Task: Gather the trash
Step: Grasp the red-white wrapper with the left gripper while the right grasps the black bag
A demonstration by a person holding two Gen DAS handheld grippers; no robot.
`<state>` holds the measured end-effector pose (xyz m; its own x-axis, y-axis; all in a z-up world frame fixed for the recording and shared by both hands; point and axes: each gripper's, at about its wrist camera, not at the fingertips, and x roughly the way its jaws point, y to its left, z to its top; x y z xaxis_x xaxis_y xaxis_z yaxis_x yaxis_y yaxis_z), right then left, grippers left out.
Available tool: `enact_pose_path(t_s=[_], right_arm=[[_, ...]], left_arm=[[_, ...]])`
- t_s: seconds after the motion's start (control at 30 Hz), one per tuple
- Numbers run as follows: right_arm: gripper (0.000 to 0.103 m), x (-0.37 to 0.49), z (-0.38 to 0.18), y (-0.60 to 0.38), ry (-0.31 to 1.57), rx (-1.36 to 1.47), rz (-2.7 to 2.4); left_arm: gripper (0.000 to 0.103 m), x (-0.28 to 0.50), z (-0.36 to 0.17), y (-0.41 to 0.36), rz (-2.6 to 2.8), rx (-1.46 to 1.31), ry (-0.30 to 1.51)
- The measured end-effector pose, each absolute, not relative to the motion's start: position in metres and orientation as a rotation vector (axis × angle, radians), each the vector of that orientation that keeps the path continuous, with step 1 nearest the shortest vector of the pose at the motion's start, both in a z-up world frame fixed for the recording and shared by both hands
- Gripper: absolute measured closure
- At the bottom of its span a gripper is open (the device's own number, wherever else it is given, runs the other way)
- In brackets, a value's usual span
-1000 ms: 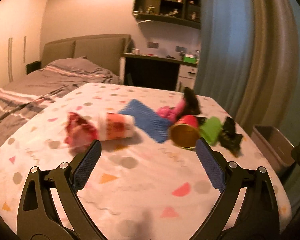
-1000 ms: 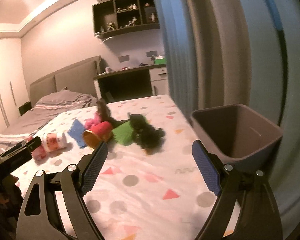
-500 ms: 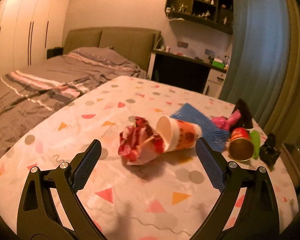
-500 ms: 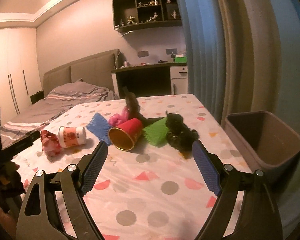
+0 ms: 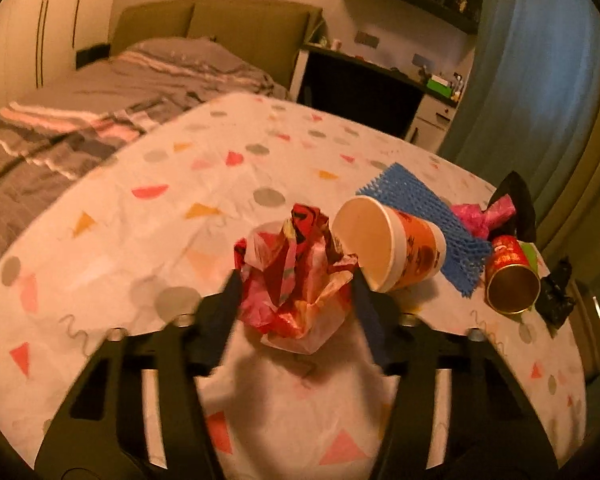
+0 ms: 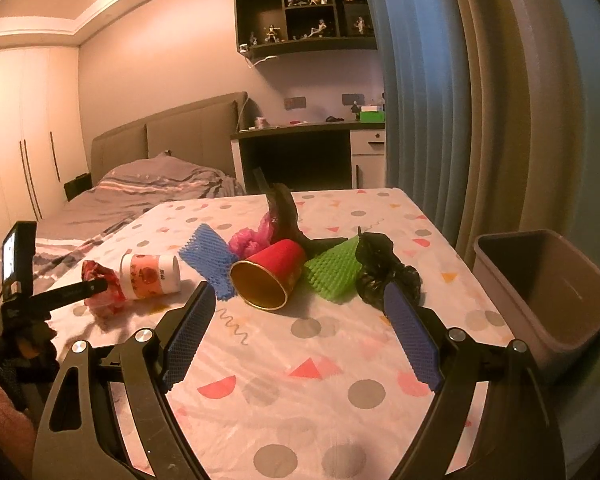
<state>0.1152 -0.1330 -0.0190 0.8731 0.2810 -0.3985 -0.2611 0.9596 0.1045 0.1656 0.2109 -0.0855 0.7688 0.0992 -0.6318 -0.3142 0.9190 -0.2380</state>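
A crumpled red wrapper [image 5: 292,252] lies on the patterned tablecloth [image 5: 140,208] between the fingers of my left gripper [image 5: 294,280]. Its jaws are closing, and both pads touch the wrapper's sides. In the right wrist view the same wrapper [image 6: 104,300] sits at the far left with the left gripper's finger [image 6: 74,291] across it. My right gripper [image 6: 300,300] hovers open over the cloth, with nothing between its fingers. A grey bin [image 6: 556,304] stands off the table's right edge.
A tipped paper cup [image 5: 396,244] touches the wrapper's right side. Beyond it lie a blue foam net [image 5: 420,204], a pink bag [image 5: 480,216], a red cup [image 6: 272,276], a green foam net [image 6: 334,272] and a black bag [image 6: 384,268]. A bed [image 5: 80,112] lies to the left.
My left gripper moved forward and down onto the red wrapper, and its jaws narrowed around it. The right gripper drifted slightly and stayed open.
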Motion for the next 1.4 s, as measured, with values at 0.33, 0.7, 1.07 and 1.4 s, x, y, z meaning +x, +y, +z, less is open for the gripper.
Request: enact_pose_path(t_s=[0.33,0.7,1.07,1.4], right_arm=[[0.019,0.126,-0.028,-0.14,0.448,0.037,0.251],[0.026,0.173,-0.04,-0.164,0.483,0.027,0.145],[0.039,0.242,-0.06,-0.171,0.58,-0.002,0.108],[0.064,0.281,-0.076,-0.171,0.672,0.009,0.156]], left_arm=[[0.078,0.141,-0.072,0.209,0.273,-0.364,0.593],[0.078,0.118,-0.037,0.151,0.188,-0.354,0.483],[0.078,0.138,-0.032,0.124,0.18,-0.336,0.476],[0.078,0.149,-0.032,0.124,0.204,-0.329,0.479]])
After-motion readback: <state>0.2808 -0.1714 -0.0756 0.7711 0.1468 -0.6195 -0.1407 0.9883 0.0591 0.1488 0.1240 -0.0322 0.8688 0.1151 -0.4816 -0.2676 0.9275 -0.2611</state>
